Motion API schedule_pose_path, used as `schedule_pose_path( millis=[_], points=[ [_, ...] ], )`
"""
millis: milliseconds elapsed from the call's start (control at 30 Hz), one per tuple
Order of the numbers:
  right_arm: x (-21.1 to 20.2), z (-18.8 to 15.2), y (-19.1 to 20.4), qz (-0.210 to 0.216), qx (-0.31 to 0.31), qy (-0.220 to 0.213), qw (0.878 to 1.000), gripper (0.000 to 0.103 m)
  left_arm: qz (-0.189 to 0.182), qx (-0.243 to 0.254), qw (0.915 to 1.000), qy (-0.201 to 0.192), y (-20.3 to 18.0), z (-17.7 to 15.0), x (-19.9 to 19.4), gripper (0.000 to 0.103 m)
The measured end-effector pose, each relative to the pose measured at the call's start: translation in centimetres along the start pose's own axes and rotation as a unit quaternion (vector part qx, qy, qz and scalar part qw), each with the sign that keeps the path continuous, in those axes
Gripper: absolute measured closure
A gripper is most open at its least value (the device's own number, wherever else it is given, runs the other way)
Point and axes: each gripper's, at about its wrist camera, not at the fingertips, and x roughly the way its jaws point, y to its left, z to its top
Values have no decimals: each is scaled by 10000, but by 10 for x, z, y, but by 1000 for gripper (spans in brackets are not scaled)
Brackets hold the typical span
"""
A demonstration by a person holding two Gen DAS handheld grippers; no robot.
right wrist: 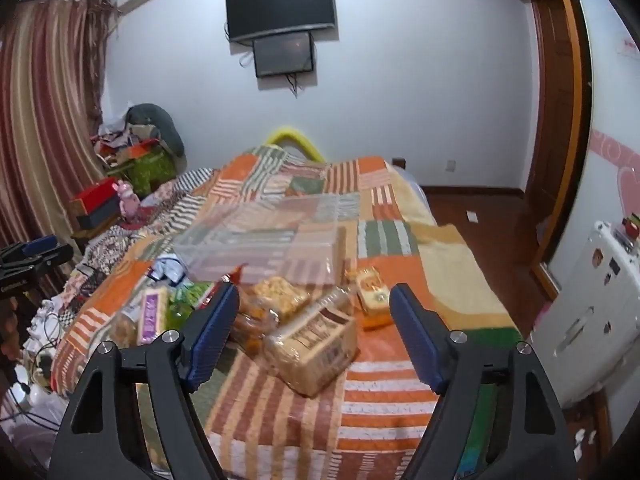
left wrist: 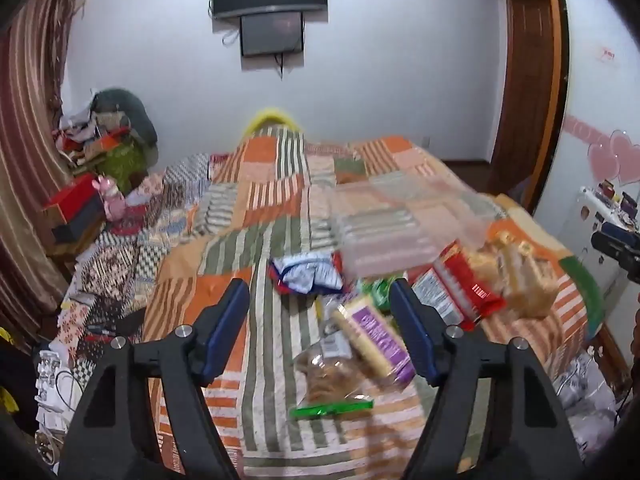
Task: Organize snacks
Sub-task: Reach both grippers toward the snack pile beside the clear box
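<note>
Snacks lie heaped on the patchwork bed (left wrist: 256, 240), just near of a clear plastic bin (right wrist: 272, 240) whose walls are motion-blurred and hard to trace. The left claw (left wrist: 320, 328) stands released, gripping nothing; its right finger hides part of the red-labelled packet (left wrist: 468, 292). The purple-labelled cracker pack (left wrist: 372, 340) runs its long axis from far left to near right. The right claw (right wrist: 314, 328) is likewise released, above a brown-labelled loaf pack (right wrist: 316, 344) whose long axis runs near left to far right. Only the left view shows the blue-and-white bag (left wrist: 306, 272) whole and the green-zip cookie bag (left wrist: 328, 376); only the right view shows the white cabinet (right wrist: 592, 320). Printed labels are illegible.
</note>
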Motion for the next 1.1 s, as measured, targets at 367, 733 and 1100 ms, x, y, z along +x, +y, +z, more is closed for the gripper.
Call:
schedule_pose_path(
  millis=[367,733,1100],
  points=[
    [45,-20,-8,-103,35,773,9969,28,-268,-161,9917,1250,12,-44,69,31],
    [74,-26,-12,169,380,1250,9913,29,-558,-429,9806,1830,9,-76,114,31],
    [88,-25,-11,355,540,1424,9877,29,-398,-573,9773,2001,16,-92,143,43]
  ],
)
